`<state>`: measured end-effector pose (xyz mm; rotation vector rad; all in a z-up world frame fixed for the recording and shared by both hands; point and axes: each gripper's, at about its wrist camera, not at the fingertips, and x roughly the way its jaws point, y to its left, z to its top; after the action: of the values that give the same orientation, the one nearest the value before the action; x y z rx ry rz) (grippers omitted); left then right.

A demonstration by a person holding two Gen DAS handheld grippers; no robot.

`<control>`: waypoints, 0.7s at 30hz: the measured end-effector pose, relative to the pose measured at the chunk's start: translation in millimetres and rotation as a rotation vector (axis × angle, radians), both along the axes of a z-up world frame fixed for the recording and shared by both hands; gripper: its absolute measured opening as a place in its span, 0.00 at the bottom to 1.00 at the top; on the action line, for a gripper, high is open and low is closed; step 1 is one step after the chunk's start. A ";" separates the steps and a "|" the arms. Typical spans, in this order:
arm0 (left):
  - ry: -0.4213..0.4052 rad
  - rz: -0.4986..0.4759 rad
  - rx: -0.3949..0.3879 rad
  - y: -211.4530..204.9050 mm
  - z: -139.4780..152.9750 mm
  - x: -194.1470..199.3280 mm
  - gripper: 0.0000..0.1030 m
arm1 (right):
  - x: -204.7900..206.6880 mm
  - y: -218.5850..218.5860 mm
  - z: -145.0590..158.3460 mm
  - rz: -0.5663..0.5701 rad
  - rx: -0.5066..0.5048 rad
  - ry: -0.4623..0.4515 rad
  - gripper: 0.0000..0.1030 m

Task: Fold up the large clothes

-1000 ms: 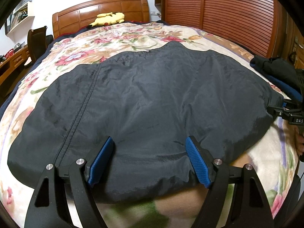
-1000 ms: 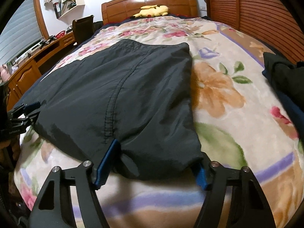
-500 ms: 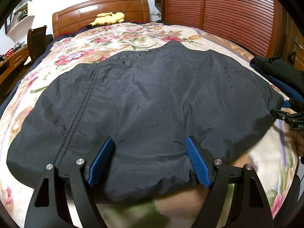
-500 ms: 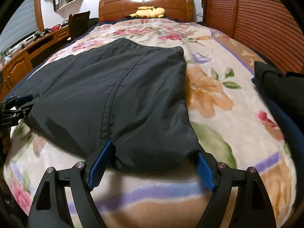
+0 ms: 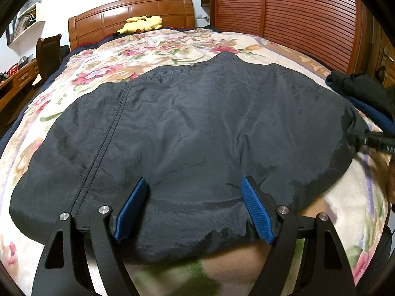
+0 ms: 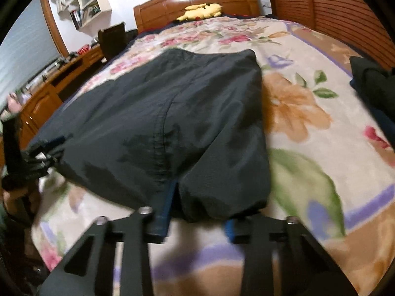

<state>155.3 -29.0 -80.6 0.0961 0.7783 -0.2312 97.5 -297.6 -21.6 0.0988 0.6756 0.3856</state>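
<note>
Left-wrist view: at far left I see a wooden desk [image 5: 14, 83] and a dark chair [image 5: 48, 51] beside the bed; the wooden headboard [image 5: 130, 12] stands at the far end with a yellow plush toy [image 5: 143, 23] lying in front of it. The dark garment [image 5: 197, 128] lies spread flat across the floral blanket [image 5: 172, 46], a stitched seam running from its far edge toward the near left. My left gripper [image 5: 193, 207] sits at the garment's near hem with its blue-padded fingers [image 5: 130, 207] spread wide, the cloth lying between them, ungrasped. At the right edge, a pile of dark clothes [image 5: 358, 88] rests on the blanket, near the louvred wardrobe doors [image 5: 296, 17]. Right-wrist view (blurred): the left gripper [image 6: 47, 145] appears at the left, at the garment's corner. My right gripper [image 6: 197, 212] meets the near hem of the dark garment [image 6: 172, 113]; its fingers stand narrower apart with a bunch of cloth between them, but I cannot tell whether they pinch it. The floral blanket [image 6: 308, 113] lies bare to the right.
</note>
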 end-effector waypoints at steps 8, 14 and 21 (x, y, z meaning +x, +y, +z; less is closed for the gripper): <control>-0.020 0.028 -0.039 15.6 14.1 -13.3 0.77 | -5.5 7.9 56.4 0.045 0.044 -0.166 0.12; -0.067 0.102 -0.032 55.5 36.6 -36.8 0.77 | 0.5 55.8 104.3 0.139 0.008 -0.278 0.12; -0.127 0.234 -0.011 118.4 59.7 -71.9 0.77 | 14.9 141.9 134.6 0.315 -0.047 -0.342 0.11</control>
<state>83.3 89.4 -21.0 0.0084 0.6557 -0.0067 112.4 -155.7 113.0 -0.1189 0.3604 0.6719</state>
